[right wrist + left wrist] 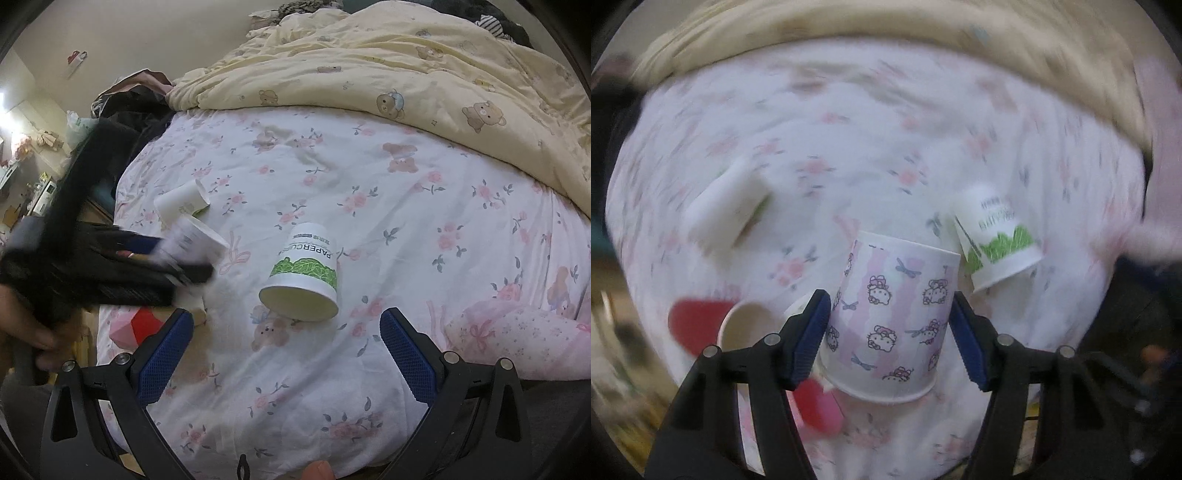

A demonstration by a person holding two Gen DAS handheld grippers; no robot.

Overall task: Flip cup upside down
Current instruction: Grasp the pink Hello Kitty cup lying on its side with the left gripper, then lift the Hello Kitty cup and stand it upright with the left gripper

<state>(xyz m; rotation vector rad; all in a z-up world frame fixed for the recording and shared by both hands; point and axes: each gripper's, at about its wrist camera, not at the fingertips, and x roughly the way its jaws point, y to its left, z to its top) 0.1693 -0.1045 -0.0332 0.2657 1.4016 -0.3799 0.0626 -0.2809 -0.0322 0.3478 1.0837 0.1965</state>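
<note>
My left gripper (888,332) is shut on a pink cartoon-print paper cup (892,317), held by its sides with the rim toward the camera and the base away. In the right wrist view the same cup (192,240) is blurred and tilted in the left gripper (177,266) above the bed's left edge. A white paper cup with green print (304,275) lies on its side mid-bed, mouth toward me; it also shows in the left wrist view (995,236). My right gripper (286,350) is open and empty, just in front of that cup.
Another white cup (183,201) lies on its side near the bed's left edge, also in the left wrist view (726,201). A red and pink cup (746,332) lies below the left gripper. A yellow bear-print quilt (406,62) covers the far side of the floral sheet (406,221). A pink pillow (517,332) is at right.
</note>
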